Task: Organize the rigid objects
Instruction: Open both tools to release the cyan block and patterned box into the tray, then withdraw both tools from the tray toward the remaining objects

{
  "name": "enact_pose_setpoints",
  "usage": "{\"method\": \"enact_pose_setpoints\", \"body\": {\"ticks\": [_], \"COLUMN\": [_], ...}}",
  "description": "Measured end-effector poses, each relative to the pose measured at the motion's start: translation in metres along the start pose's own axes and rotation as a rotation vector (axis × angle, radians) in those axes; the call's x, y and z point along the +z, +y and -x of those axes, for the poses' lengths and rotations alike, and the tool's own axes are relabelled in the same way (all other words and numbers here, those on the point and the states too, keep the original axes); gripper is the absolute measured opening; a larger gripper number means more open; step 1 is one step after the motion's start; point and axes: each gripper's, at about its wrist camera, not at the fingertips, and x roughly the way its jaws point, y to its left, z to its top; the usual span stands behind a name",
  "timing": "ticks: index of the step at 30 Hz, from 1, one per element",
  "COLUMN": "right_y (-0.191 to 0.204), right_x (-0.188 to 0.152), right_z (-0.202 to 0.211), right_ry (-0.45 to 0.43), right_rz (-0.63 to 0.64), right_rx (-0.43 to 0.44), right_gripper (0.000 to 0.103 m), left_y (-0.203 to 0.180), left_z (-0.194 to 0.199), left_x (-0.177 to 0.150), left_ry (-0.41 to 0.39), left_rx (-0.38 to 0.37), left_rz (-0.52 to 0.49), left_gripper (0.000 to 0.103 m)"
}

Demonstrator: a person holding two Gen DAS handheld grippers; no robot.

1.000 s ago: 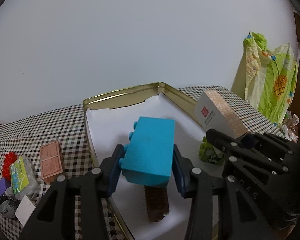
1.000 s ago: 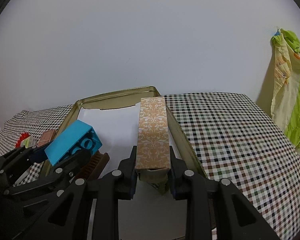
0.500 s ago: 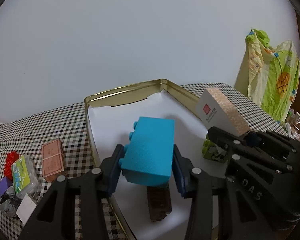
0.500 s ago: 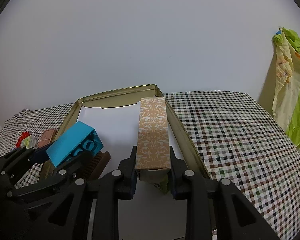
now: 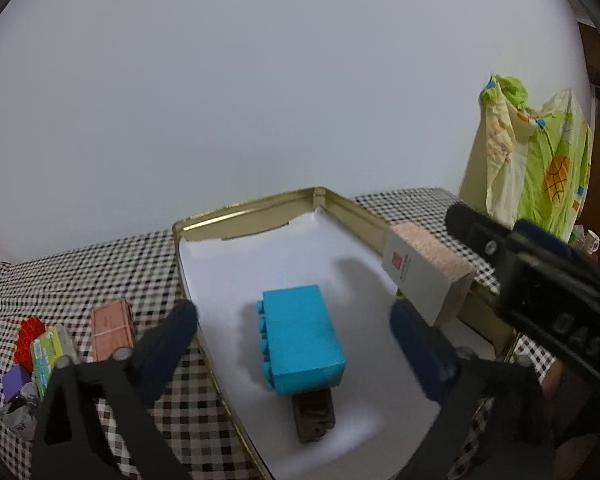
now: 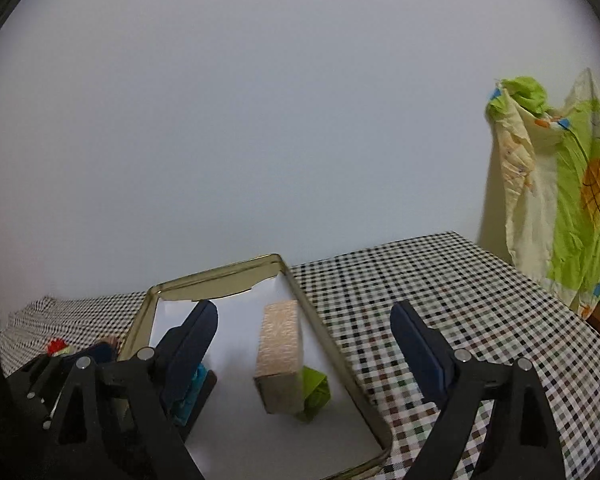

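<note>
Two grippers, left (image 5: 294,330) and right (image 6: 304,350), jaws wide above studded blue brick (image 5: 302,338), patterned carton (image 6: 280,354) in gold tin (image 5: 244,210).

The left gripper (image 5: 294,322) hangs wide open above a gold tin tray (image 5: 244,210) lined with white paper. Between its fingers a blue toy brick (image 5: 302,338) rests on a brown block (image 5: 314,420). At the tray's right wall lies a patterned box (image 5: 424,276), beside the right gripper's black body. On the checkered tabletop (image 5: 80,280), left of the tray, sit a pink box (image 5: 112,328) and small colourful items (image 5: 32,354).
</note>
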Motion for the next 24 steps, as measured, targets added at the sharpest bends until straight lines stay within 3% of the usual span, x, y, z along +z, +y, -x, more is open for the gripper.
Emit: {"method": "enact_pose_setpoints", "body": {"ticks": [4, 12, 14, 20, 24], "right_y": [-0.005, -0.017, -0.019, -0.027, -0.028], "right_x": [-0.002, -0.002, -0.001, -0.005, -0.006], "right_z": [-0.007, 0.009, 0.015, 0.045, 0.050], "right_ry": [0.018, -0.053, -0.090, -0.309, -0.335], "right_rz": [-0.019, -0.041, -0.049, -0.083, -0.098], "right_rx": [-0.022, -0.078, -0.105, -0.223, -0.244], "right_gripper": [0.090, 0.090, 0.090, 0.090, 0.090], "left_y": [0.004, 0.010, 0.014, 0.029, 0.043], "left_z": [0.006, 0.007, 0.010, 0.016, 0.022], "left_x": [0.004, 0.004, 0.004, 0.002, 0.001], "left_ry": [-0.039, -0.044, -0.060, -0.093, -0.122], "left_rx": [0.005, 0.061, 0.077, 0.147, 0.182], "left_rz": [0.012, 0.009, 0.014, 0.019, 0.047], "left_gripper": [0.102, 0.102, 0.102, 0.102, 0.102]}}
